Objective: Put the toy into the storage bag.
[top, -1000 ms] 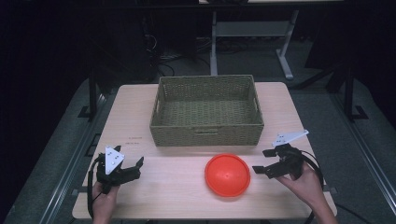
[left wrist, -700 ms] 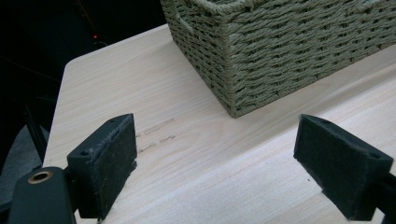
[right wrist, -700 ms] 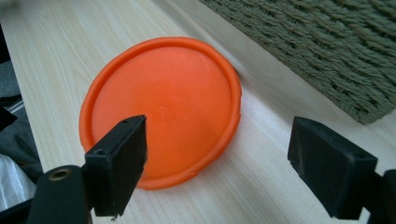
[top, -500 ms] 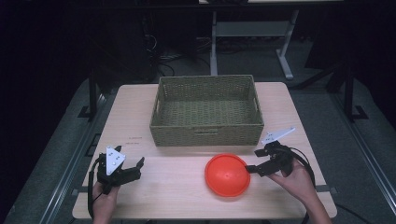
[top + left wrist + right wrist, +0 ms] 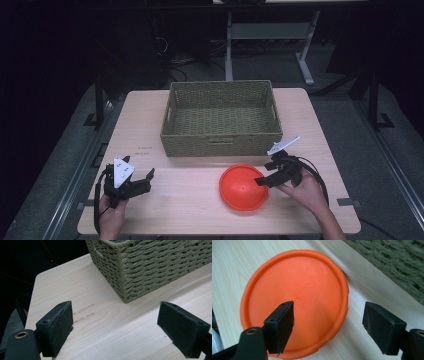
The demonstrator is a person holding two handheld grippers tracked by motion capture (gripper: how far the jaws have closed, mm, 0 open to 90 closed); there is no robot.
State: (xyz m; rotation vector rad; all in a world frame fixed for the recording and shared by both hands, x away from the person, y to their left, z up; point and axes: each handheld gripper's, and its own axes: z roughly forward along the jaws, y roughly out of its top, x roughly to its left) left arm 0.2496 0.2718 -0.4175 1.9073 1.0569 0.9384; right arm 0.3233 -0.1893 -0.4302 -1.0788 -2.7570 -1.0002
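Note:
An orange round plate (image 5: 243, 187) (image 5: 294, 300) lies flat on the wooden table (image 5: 180, 185), just in front of a woven green basket (image 5: 221, 117) (image 5: 150, 265). My right gripper (image 5: 266, 178) (image 5: 329, 327) is open at the plate's right edge; one jaw hangs over the plate's inside, the other stands outside the rim above bare wood. My left gripper (image 5: 145, 181) (image 5: 116, 330) rests open near the table's front left, with nothing between its jaws. It faces the basket's near left corner.
The basket is empty and takes up the middle back of the table. Small printed marks (image 5: 83, 311) sit on the wood left of the basket. Dark floor and metal table legs (image 5: 229, 50) lie beyond the table's far edge.
My right gripper has moved left from the table's right side up to the plate's right edge. The left gripper and the plate have stayed put.

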